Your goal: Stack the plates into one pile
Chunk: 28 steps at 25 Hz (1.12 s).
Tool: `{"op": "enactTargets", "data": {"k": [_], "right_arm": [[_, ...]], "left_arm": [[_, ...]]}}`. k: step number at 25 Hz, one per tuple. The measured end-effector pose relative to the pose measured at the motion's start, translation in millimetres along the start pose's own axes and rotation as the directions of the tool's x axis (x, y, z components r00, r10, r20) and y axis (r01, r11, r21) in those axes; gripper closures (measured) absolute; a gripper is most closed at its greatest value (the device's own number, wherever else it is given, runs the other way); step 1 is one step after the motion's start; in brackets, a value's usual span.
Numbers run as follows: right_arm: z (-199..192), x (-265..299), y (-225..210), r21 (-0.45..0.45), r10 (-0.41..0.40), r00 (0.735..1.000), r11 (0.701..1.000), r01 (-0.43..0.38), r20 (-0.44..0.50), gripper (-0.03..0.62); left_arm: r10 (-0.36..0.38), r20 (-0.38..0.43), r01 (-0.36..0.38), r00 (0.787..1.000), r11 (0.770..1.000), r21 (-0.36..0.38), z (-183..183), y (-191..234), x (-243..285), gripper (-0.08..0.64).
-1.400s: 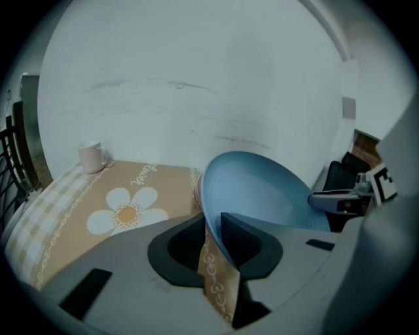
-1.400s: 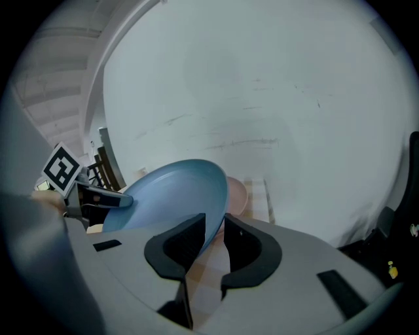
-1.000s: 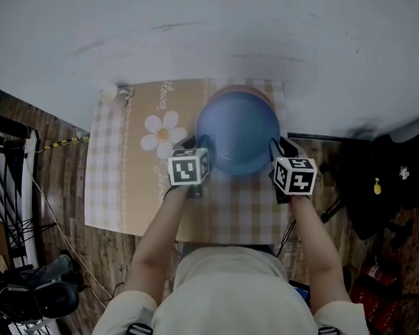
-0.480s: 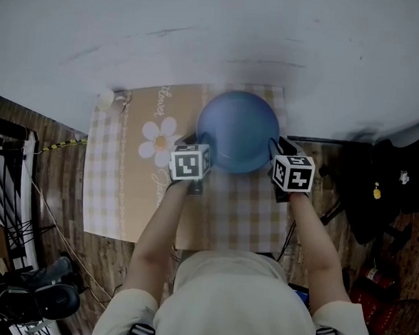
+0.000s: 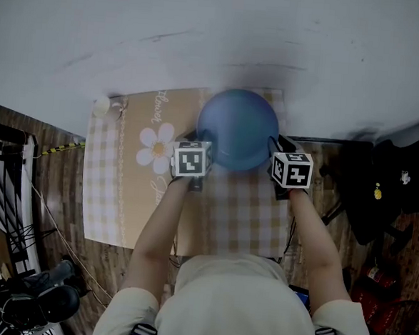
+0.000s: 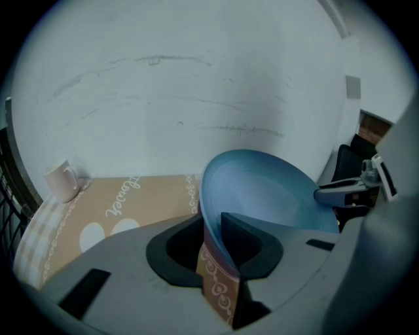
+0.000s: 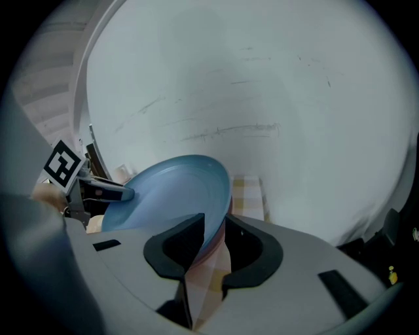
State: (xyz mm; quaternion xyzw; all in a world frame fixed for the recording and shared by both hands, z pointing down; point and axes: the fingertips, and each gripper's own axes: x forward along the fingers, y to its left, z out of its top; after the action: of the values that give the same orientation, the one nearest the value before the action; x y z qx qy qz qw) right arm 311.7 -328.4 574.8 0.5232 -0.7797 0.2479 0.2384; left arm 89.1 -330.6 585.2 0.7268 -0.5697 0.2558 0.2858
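Blue plate (image 5: 237, 129) sits at the far-right corner of the cloth-covered desk (image 5: 114, 199), right against the wall. Left tool (image 5: 197, 138) is clamped on its left rim, the edge wedged between the jaws. Right tool (image 5: 276, 146) is on the opposite rim: its jaws have just been easing apart, loose now, with the rim between them. The right tool view catches a pink plate (image 7: 209, 247) directly under the blue one, which the head view hides. The left tool view picks out a white mug (image 6: 62, 181) by the desk's far-left corner.
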Motion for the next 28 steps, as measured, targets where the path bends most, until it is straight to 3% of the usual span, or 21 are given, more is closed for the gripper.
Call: {"op": "enactTargets", "data": {"k": [14, 28], "right_arm": [[-5.5, 16.5, -4.4, -0.018, 0.002, 1.000, 1.000, -0.002, -0.028, 0.499], [-8.7, 12.0, -1.8, -0.034, -0.012, 1.000, 0.999, 0.011, -0.027, 0.483]], "left_arm": [[0.072, -0.008, -0.070, 0.997, 0.991, 0.111, -3.5, 5.3, 19.4, 0.463], [0.118, 0.008, -0.118, 0.993, 0.985, 0.126, -6.2, 9.6, 9.2, 0.476]]}}
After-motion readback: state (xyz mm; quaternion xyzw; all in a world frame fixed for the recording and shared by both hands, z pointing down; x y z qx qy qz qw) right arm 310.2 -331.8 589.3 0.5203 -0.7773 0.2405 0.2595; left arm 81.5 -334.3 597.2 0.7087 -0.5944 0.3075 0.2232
